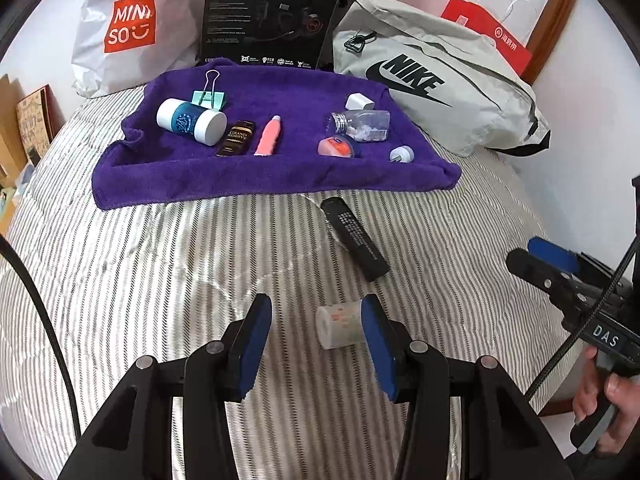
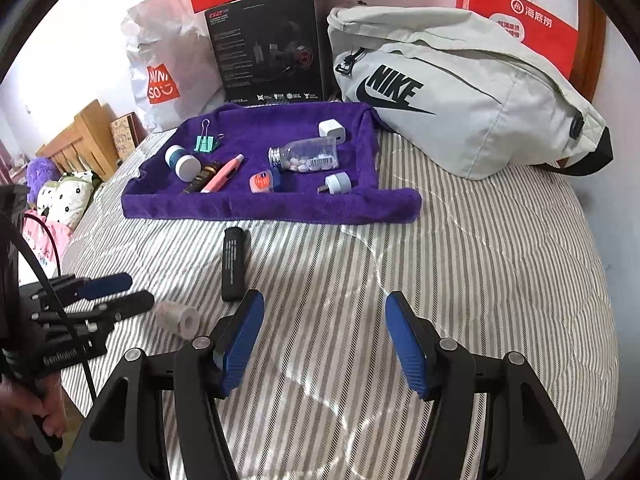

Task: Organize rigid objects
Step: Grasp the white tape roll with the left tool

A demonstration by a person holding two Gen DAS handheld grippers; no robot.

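Note:
A purple towel (image 1: 280,184) (image 2: 280,204) lies on the striped bed with several small items on it: a white jar (image 1: 191,121), a dark bottle (image 1: 236,138), a pink tube (image 1: 269,136), a clear pill bottle (image 1: 362,125) (image 2: 306,155). A black bar-shaped device (image 1: 356,239) (image 2: 234,264) lies on the quilt in front of the towel. A small white roll (image 1: 338,326) (image 2: 178,318) lies beside my left gripper's right pad. My left gripper (image 1: 316,346) (image 2: 132,294) is open, and the roll sits just inside its right finger. My right gripper (image 2: 324,340) (image 1: 532,256) is open and empty over bare quilt.
A grey Nike bag (image 1: 436,92) (image 2: 460,96) lies at the back right. A black headset box (image 1: 276,12) (image 2: 268,44), a white Miniso bag (image 1: 128,28) and red paper bags (image 2: 524,20) stand against the wall. Soft toys (image 2: 68,196) lie at the bed's left edge.

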